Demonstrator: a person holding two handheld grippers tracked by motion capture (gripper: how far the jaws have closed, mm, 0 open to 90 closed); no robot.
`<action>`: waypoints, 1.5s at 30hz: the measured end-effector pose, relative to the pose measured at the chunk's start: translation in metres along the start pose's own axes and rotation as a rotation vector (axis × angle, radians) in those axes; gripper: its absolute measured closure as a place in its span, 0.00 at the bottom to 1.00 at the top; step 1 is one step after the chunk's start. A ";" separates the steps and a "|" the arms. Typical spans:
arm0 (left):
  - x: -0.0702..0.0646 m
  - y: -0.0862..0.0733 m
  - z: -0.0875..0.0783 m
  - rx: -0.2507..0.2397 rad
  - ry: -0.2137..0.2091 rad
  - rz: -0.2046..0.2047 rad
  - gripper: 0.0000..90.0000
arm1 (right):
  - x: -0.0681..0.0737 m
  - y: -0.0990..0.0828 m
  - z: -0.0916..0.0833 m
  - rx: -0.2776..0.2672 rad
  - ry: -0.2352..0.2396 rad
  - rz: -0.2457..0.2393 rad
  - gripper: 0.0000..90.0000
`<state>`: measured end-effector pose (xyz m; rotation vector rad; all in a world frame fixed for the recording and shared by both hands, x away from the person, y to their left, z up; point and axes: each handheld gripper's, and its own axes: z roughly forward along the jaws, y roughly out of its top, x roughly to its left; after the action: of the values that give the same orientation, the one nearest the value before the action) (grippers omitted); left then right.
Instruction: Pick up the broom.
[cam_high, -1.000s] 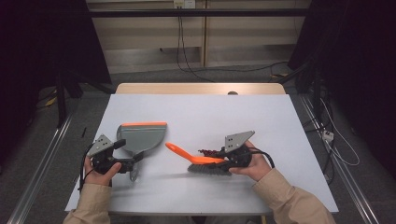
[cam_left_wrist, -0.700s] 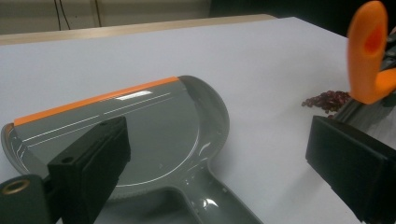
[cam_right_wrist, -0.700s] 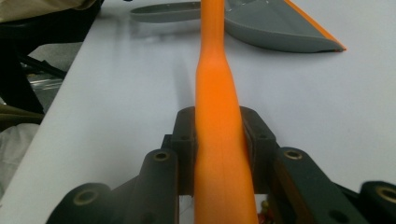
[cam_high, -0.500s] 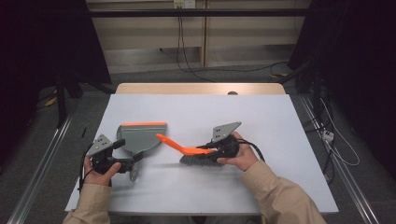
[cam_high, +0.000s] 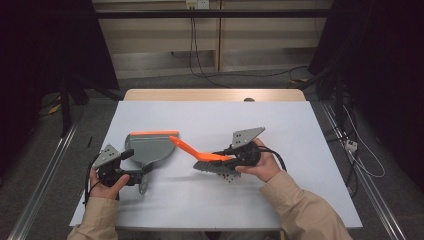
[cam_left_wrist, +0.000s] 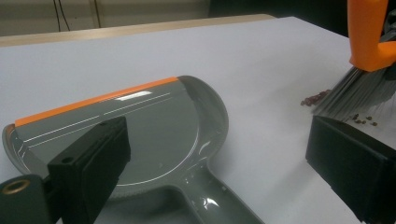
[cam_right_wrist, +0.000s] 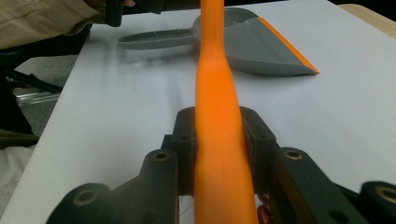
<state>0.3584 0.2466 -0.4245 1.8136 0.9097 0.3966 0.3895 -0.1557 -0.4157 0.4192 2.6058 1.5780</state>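
A grey dustpan (cam_high: 150, 149) with an orange lip lies flat on the white table, also in the left gripper view as dustpan (cam_left_wrist: 140, 135) and far off as dustpan (cam_right_wrist: 261, 46). My left gripper (cam_high: 136, 175) stands open, its jaws apart on either side of the pan's handle (cam_left_wrist: 210, 200). My right gripper (cam_high: 222, 156) is shut on the orange handle of a hand brush (cam_high: 200, 154); the pads clamp that handle (cam_right_wrist: 219, 140). The grey bristles (cam_left_wrist: 359, 91) rest by small dark red crumbs (cam_high: 227, 178), also seen as crumbs (cam_left_wrist: 315, 98).
The white table (cam_high: 310, 190) has bare room at the right and far side. Its wooden far edge (cam_high: 215, 95) borders a floor with cables. Both sleeved forearms come in from the near edge.
The right gripper has carried the brush leftward and a little up, so the handle's tip now reaches over the dustpan's rim. The left gripper and dustpan have stayed put.
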 end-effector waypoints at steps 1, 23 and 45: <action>0.000 0.000 0.000 -0.003 0.000 -0.005 0.07 | 0.000 -0.001 -0.002 0.001 0.005 0.003 0.79; 0.000 0.000 0.000 0.003 -0.001 -0.001 0.07 | -0.006 -0.013 0.017 0.035 0.028 0.018 0.79; -0.002 0.001 -0.001 -0.006 -0.005 0.000 0.07 | -0.007 -0.007 -0.028 -0.069 -0.244 0.140 0.79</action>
<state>0.3568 0.2452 -0.4232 1.8083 0.9038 0.3943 0.3896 -0.1846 -0.4092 0.7524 2.3788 1.5400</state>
